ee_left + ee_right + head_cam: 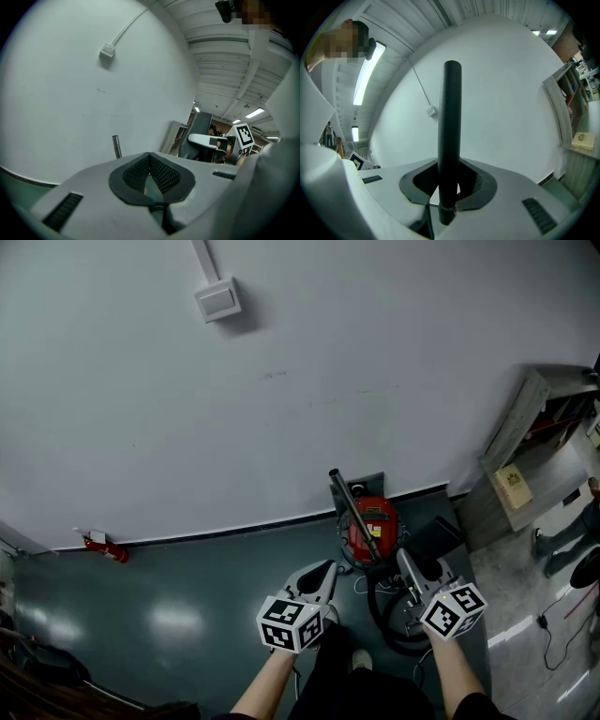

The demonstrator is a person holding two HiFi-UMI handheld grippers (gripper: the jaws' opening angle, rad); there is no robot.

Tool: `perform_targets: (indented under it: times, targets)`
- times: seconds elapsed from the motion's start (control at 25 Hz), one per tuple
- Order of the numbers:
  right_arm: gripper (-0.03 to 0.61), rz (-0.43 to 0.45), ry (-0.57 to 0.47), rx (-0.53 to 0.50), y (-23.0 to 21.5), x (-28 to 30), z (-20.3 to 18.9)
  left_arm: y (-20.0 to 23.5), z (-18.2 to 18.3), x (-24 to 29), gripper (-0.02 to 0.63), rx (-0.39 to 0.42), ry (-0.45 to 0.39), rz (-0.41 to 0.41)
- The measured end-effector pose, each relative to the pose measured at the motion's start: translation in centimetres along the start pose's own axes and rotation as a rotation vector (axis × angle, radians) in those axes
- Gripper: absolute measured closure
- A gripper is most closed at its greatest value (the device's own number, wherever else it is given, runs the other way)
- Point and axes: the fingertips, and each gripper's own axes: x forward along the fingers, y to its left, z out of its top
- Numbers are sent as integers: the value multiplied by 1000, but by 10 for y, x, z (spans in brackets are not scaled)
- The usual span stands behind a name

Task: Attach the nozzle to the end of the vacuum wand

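While the right gripper [450,168] clamps the black plastic nozzle [451,117] upright for mating, the shut, empty left gripper [150,161] looks free to steady the silver metal wand [356,512] on the red canister vacuum [377,524]

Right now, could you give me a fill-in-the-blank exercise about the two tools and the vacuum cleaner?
1. The tube held in the right tool is ____ in colour.
2. The left tool is shut and holds ____.
3. The vacuum cleaner has a ____ body.
4. It stands against the ____.

Missing words: black; nothing; red; wall.
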Motion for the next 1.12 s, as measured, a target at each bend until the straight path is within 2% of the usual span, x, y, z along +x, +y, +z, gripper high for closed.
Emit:
perform_targets:
  times: [0.52, 0.76, 1.12]
  targets:
    - [488, -79, 2, 3, -26, 91, 2, 76, 15, 67, 609, -40, 57, -82]
    - [488, -126, -14, 20, -28, 113, 16, 96, 20, 81, 609, -69, 83, -112]
    - [488, -151, -40, 39, -44, 123, 28, 108, 14, 95, 609, -110, 97, -101]
